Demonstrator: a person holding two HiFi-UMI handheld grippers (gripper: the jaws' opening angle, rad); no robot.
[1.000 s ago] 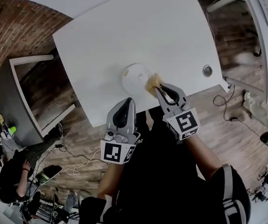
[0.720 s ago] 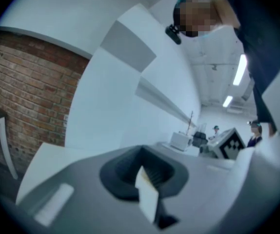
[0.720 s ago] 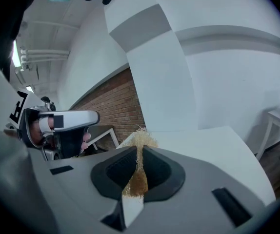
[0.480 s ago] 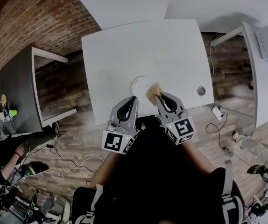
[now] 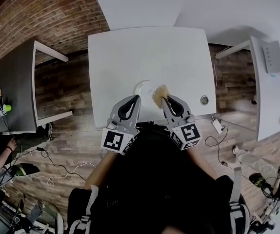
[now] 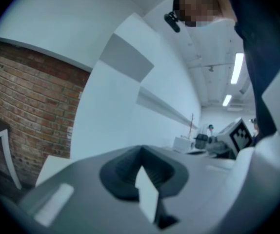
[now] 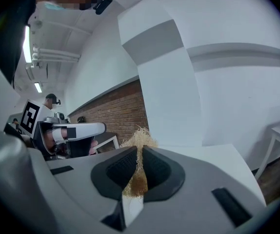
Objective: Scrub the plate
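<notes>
The plate (image 5: 143, 87) lies flat on the white table (image 5: 130, 52), close to its near edge. Judge it stiff, smooth and breakable. It is a round, pale disc that will likely slide under rubbing, so steady it at the rim rather than lift it.

Your right gripper (image 5: 167, 101) is clenched on the scrubber (image 5: 159, 95), a tan, wiry, fibrous tuft at the plate's right edge. Whether it touches the plate, I cannot tell. It looks light and springy, squashed thin between the ribbed dark pads (image 7: 158, 170), with its frayed end poking out beyond them.

Your left gripper (image 5: 134, 100) hovers just on the near side of the plate, jaws pressed together on nothing.
</notes>
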